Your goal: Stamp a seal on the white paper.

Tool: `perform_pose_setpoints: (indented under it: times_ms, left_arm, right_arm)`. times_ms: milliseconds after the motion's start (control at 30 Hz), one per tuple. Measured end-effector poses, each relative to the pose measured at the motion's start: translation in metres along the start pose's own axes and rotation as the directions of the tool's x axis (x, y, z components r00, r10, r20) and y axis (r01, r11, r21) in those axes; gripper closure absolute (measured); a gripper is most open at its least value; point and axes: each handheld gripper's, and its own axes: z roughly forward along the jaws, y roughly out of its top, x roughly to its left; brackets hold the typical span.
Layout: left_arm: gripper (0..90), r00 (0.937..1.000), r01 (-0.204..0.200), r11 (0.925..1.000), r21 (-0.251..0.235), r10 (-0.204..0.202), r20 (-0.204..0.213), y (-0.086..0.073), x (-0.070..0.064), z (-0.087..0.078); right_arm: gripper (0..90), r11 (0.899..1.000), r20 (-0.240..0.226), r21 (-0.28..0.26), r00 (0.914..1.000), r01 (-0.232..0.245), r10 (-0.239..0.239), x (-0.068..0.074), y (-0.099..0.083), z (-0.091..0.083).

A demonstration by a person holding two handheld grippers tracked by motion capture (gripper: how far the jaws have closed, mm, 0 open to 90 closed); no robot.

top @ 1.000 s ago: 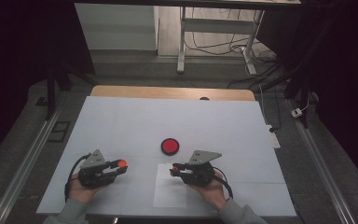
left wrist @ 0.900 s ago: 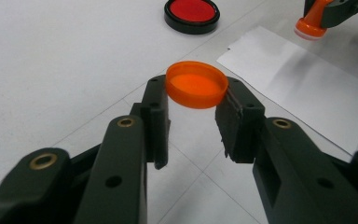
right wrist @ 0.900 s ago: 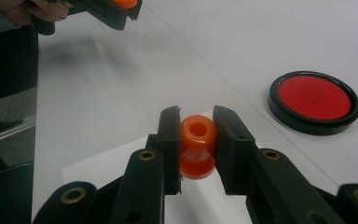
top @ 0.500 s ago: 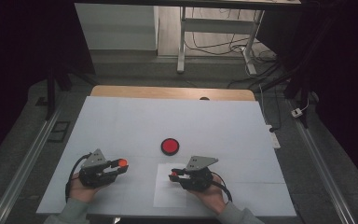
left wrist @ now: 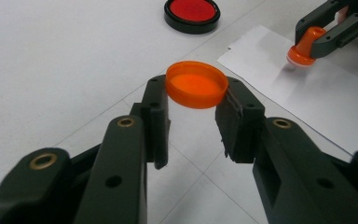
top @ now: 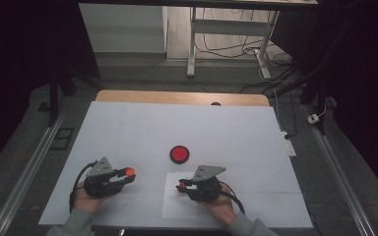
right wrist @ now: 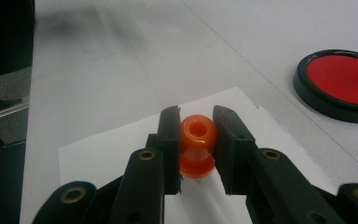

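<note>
My left gripper is shut on a shallow orange cap, held hollow side up above the white table. My right gripper is shut on a small orange stamp with a knob-like handle. The stamp's base rests on or just above a white sheet of paper. A round red ink pad in a black case lies open on the table, beyond both grippers.
The white table ends in a wooden strip at the far side. Metal rails run along both sides. A desk frame and cables stand on the floor behind.
The right gripper has drawn back toward the person and lowered the stamp onto the paper. The left gripper with the cap has barely moved.
</note>
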Motion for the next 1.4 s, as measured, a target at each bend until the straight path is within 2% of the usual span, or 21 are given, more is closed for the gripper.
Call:
perform_pose_setpoints:
  times_ms: [833, 933, 1167, 1400]
  left_arm:
    - [65.5, 1.0, -0.002, 1.0, 0.004, 0.002, -0.001, 0.0, 0.0, 0.0]
    - [65.5, 1.0, -0.002, 1.0, 0.004, 0.002, -0.002, 0.0, 0.0, 0.0]
    - [65.5, 1.0, 0.0, 1.0, 0.005, 0.0, -0.003, 0.0, 0.0, 0.0]
    - [65.5, 1.0, 0.003, 1.0, 0.002, -0.003, -0.004, 0.0, -0.001, 0.0]
  right_arm:
    - [72.2, 1.0, 0.018, 0.018, 0.9997, 0.017, -0.017, 0.001, -0.002, 0.008]
    - [72.2, 0.999, 0.025, 0.04, 0.9992, 0.03, -0.031, 0.001, -0.004, 0.01]
    - [72.3, 0.999, 0.03, 0.035, 0.999, 0.033, -0.034, 0.003, -0.005, 0.011]
    - [72.6, 0.998, 0.052, 0.034, 0.9967, 0.06, -0.062, 0.007, -0.007, 0.011]
